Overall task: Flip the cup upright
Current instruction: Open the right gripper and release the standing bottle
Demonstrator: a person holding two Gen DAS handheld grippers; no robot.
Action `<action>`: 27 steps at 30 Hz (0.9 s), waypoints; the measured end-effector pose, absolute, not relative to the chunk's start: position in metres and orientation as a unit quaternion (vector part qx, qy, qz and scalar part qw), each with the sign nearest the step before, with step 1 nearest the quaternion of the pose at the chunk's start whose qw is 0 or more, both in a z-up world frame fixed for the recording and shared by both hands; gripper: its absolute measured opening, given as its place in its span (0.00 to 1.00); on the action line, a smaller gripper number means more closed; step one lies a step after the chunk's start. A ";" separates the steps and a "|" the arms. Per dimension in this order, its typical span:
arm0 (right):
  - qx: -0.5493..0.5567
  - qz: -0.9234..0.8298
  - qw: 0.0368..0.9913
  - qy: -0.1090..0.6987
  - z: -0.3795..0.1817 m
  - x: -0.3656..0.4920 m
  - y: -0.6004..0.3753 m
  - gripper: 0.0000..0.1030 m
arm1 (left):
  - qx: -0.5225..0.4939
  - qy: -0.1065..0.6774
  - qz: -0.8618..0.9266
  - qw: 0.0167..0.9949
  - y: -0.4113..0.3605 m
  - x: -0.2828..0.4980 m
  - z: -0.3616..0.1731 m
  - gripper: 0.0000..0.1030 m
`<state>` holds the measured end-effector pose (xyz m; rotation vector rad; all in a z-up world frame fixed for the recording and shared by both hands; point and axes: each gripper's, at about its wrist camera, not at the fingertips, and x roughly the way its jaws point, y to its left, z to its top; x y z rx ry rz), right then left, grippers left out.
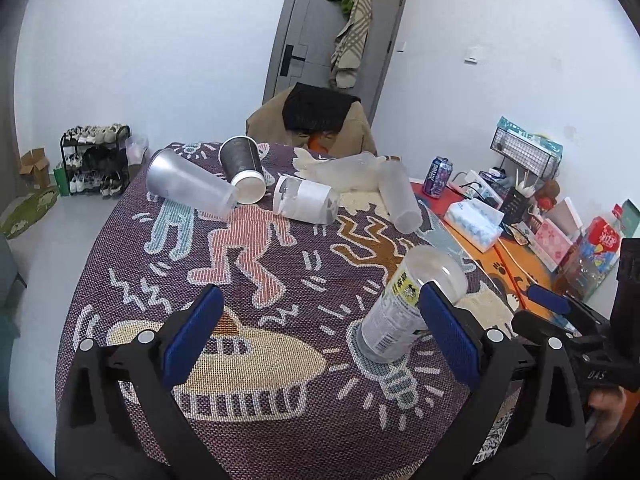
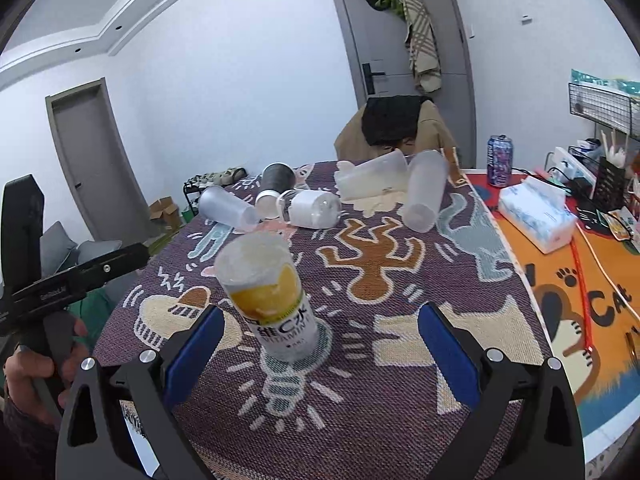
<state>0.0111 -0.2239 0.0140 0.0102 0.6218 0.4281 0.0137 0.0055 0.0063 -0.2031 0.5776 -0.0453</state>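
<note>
A clear plastic cup with a yellow lemon label (image 2: 272,300) stands on the patterned tablecloth (image 2: 400,360), just ahead of my open right gripper (image 2: 320,344) and left of its centre. In the left wrist view the same cup (image 1: 404,304) stands just beyond the right finger of my open left gripper (image 1: 320,340); I cannot tell whether they touch. Several other cups lie on their sides at the far end: a frosted one (image 1: 188,188), a dark grey one (image 1: 242,168), a white-labelled one (image 1: 306,200) and a tall frosted one (image 1: 398,196).
A crumpled clear plastic piece (image 1: 340,168) lies at the far edge by a chair with a coat (image 1: 316,120). To the right an orange mat holds a tissue pack (image 2: 536,212), a drinks can (image 2: 499,160) and desk clutter. The right gripper's body (image 1: 580,320) shows at the left view's right edge.
</note>
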 end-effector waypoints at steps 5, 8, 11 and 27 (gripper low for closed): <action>0.009 0.209 0.931 0.298 0.007 0.001 -0.231 0.93 | -0.078 0.266 -0.017 0.960 -0.002 0.001 0.008 0.95; 0.013 0.208 0.932 0.295 0.002 -0.004 -0.234 0.93 | -0.073 0.253 -0.013 0.965 -0.003 -0.007 0.007 0.95; 0.006 0.198 0.937 0.289 -0.001 -0.010 -0.235 0.93 | -0.061 0.256 -0.022 0.965 -0.008 -0.010 0.003 0.95; 0.000 0.184 0.940 0.288 -0.009 -0.014 -0.234 0.93 | -0.021 0.246 -0.012 0.969 -0.024 -0.017 0.000 0.95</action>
